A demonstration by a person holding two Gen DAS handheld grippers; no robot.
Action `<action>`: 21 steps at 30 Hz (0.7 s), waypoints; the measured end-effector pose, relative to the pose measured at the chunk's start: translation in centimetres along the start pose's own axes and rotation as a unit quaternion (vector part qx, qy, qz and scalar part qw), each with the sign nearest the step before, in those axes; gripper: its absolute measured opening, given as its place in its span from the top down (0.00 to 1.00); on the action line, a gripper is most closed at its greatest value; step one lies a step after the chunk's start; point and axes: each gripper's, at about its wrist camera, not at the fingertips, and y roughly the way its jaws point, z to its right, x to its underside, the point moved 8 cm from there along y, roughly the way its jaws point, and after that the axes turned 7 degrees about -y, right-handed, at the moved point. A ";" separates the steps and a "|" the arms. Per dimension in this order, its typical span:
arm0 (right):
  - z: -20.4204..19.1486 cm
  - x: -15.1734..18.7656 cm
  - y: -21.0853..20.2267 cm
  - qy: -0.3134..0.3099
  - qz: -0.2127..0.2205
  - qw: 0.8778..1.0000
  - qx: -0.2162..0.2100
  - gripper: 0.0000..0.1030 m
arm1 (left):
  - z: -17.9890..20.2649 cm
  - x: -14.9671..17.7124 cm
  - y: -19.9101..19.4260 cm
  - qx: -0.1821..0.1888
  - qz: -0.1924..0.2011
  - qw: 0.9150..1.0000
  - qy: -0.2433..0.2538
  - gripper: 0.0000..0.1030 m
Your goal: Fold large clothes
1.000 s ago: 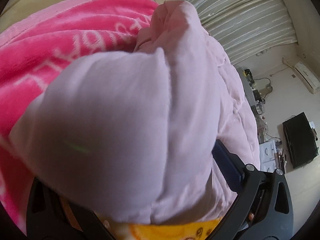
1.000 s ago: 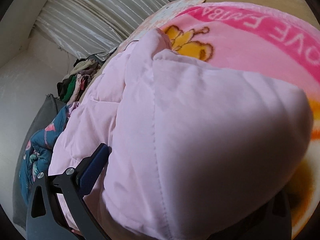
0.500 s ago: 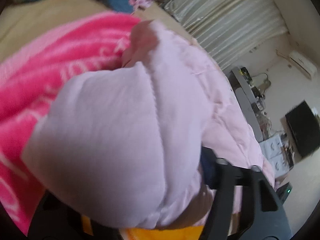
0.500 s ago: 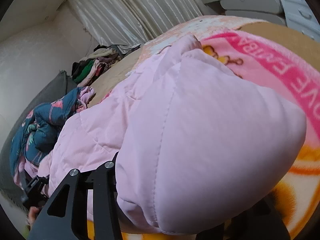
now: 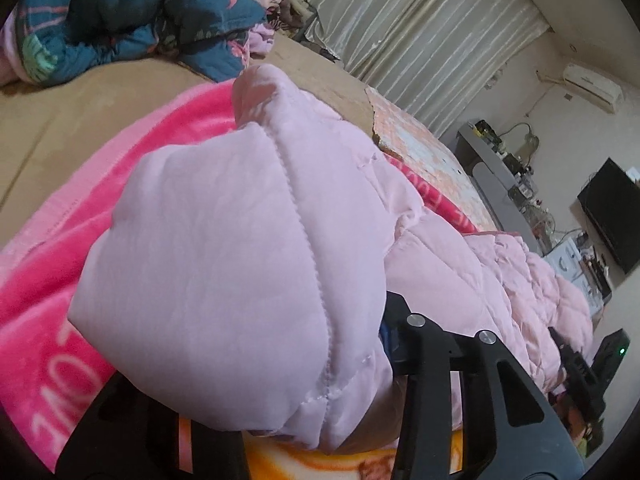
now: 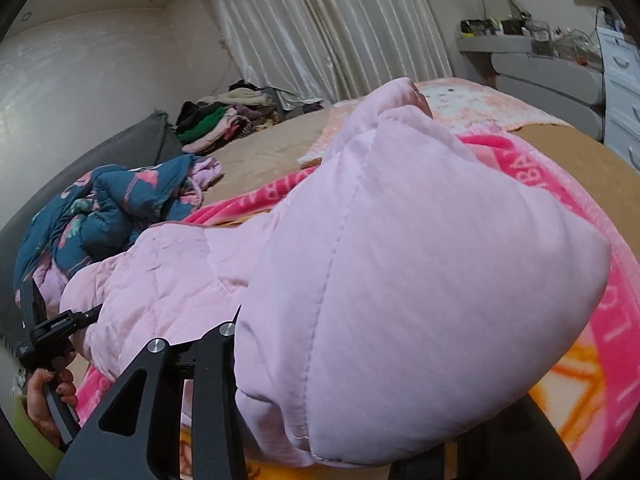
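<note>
In the left wrist view, the left gripper (image 5: 276, 412) is closing on a pale pink quilted padded jacket (image 5: 224, 264) that fills the centre, hiding the bright pink lettered fleece blanket (image 5: 60, 280); a crumpled teal floral garment (image 5: 120, 12) lies upper left. In the right wrist view, the right gripper (image 6: 360, 436) is closing on the same jacket (image 6: 400, 280) at centre, with a heap of mixed clothes (image 6: 224, 120) upper left before the pale pleated curtain (image 6: 320, 28).

jacket (image 5: 240, 240) on blanket (image 5: 48, 280) on bed (image 5: 100, 92), clothes pile (image 6: 224, 120) behind

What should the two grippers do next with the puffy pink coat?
Probably carry both pinched ends toward the far side, folding the coat over itself. The puffy light-pink quilted coat bulges between the closing jaws of the left gripper and the right gripper, while its middle sags on the bright pink fleece blanket.
</note>
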 end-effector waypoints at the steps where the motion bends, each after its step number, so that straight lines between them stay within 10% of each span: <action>1: -0.1 0.2 -0.5 0.000 0.001 1.000 -0.002 0.65 | 0.0 0.1 -0.5 -0.002 0.002 1.000 0.005 0.69; 21: -1.9 5.1 -8.0 -0.006 -0.015 1.000 0.006 0.65 | -0.4 3.5 -6.5 -0.021 0.018 0.998 0.057 0.69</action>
